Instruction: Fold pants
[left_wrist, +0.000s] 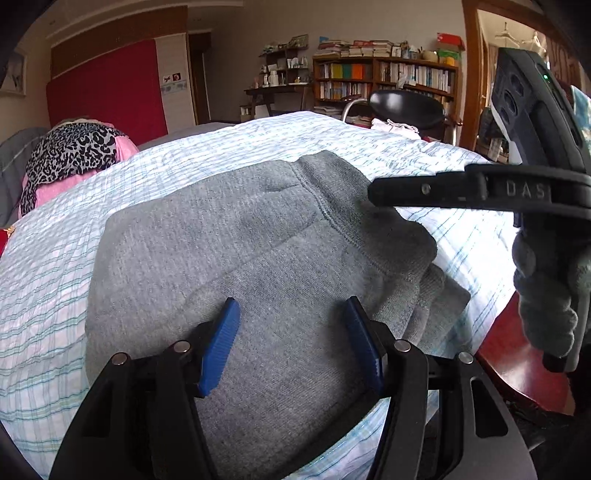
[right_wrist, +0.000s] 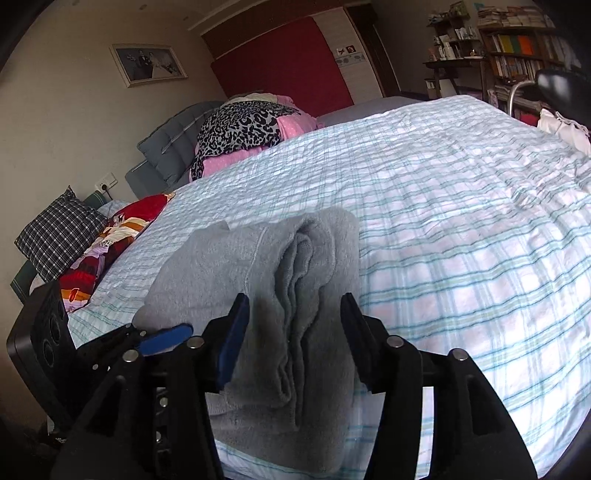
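Grey fleece pants (left_wrist: 236, 236) are seen folded into a compact stack, lying on the bed with the blue-and-white checked seersucker cover (right_wrist: 461, 221), near its front edge. Left gripper (left_wrist: 291, 347) is held over the stack, jaws spread, nothing pinched. Right gripper (right_wrist: 295, 332) is positioned at the layered fold edge, jaws spread; contact with the fabric possibly present, not confirmable.

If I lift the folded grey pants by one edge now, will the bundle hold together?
Probably not. The grey pants look like soft fleece in loose stacked layers, so they would likely sag and unfold. The open ends of the layers show nothing binding them. Thick fabric on a wrinkled bedspread should drag rather than slide.
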